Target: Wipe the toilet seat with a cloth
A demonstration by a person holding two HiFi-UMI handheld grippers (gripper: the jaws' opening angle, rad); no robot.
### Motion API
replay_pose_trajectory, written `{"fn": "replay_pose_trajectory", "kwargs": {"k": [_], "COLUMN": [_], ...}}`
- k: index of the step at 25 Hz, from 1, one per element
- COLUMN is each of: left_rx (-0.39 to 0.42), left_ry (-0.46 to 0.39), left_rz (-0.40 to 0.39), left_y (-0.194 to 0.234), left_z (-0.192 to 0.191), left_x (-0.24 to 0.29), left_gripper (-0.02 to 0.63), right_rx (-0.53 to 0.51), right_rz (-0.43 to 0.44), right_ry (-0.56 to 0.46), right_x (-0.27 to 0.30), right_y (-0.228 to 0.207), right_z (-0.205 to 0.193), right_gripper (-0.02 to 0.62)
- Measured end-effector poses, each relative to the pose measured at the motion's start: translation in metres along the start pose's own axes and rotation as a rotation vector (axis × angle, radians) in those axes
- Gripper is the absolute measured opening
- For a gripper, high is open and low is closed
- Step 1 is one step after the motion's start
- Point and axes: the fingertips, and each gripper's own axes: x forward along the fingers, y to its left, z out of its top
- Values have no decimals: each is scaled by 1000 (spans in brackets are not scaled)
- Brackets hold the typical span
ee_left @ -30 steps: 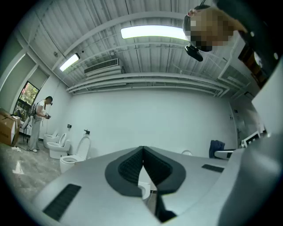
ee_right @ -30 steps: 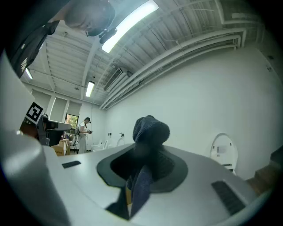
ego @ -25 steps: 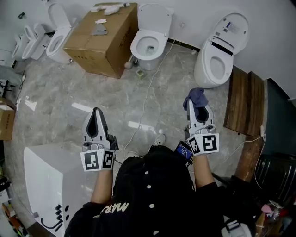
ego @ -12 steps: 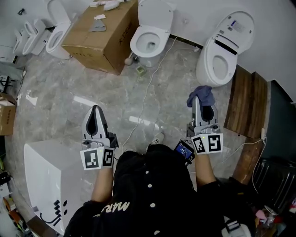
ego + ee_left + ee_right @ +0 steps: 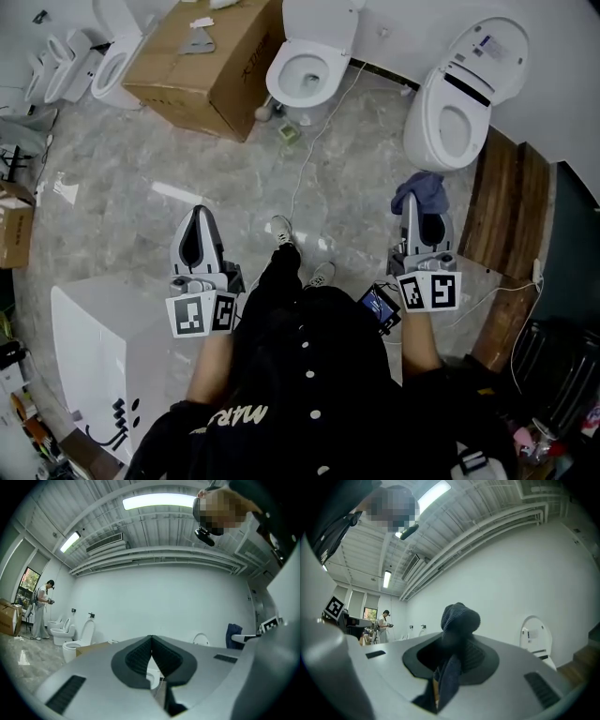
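Cloth [image 5: 421,190], pinched in right gripper [image 5: 411,200] jaws, has moved closer to toilet seat [image 5: 433,114], near but not touching, so wiping looks imminent; left gripper [image 5: 196,214], well apart from it, jaws closed, empty.

The head view's top edge cuts off the tank of the white ceramic toilet [image 5: 307,70] and the far side of the brown cardboard box [image 5: 202,75]. The lower part of the dark blue cloth [image 5: 460,616] is hidden between the jaws of the right gripper [image 5: 458,635].
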Motion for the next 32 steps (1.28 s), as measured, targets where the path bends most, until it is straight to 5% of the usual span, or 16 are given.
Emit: {"fn": "replay_pose_trajectory", "kwargs": {"k": [14,32], "left_rx": [-38,-45], "left_ry": [-83,-42], "left_rz": [-119,-161], "left_y": [21,99], "left_z": [20,12], "left_x": [154,265], "left_gripper": [8,8], "right_rx": [-67,-111], "right_rz": [-104,-199], "right_ry": [-52,-39], "right_x": [106,212], "right_y": [-32,-20], "right_z": [29,19], "right_gripper": [84,83]}}
